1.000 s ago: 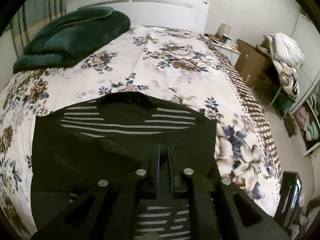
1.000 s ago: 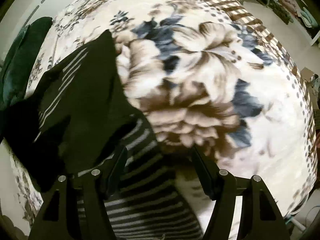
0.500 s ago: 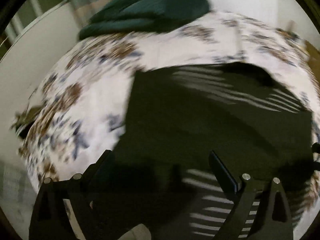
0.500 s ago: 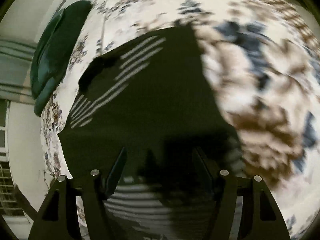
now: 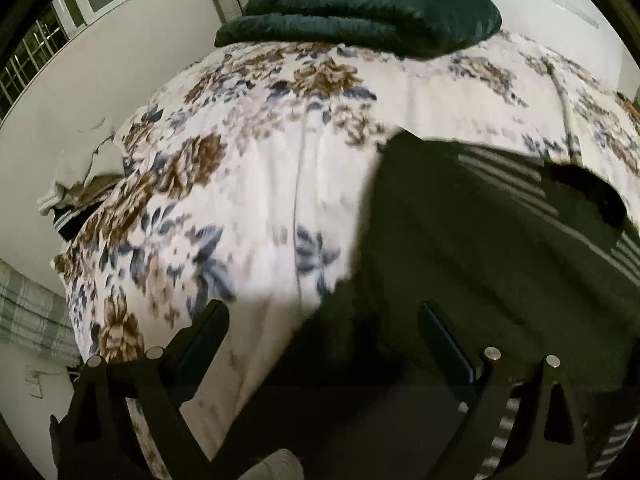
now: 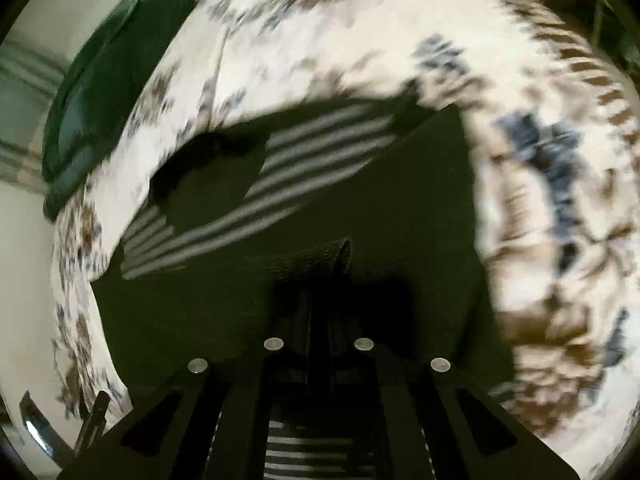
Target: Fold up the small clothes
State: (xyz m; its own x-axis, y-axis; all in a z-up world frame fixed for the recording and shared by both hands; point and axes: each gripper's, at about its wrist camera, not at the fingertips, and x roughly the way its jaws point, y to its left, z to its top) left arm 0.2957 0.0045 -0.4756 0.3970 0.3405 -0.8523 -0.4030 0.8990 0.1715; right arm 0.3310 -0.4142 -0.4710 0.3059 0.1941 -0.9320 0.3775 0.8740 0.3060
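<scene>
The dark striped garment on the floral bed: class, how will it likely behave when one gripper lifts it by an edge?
The dark striped garment is probably floppy: a fold already bunches above the shut right gripper. It likely weighs little, lying thin and flat on the floral bedspread. Expect sagging, so the open left gripper may need to support another edge.

Matt black knit cloth on the garment (image 6: 360, 208), grey stripes woven across it. The bedspread (image 5: 256, 184) looks soft, a printed floral fabric. Plush dark green blanket (image 5: 372, 4) at the head. Both tools are dull black plastic, with shiny metal pins.
</scene>
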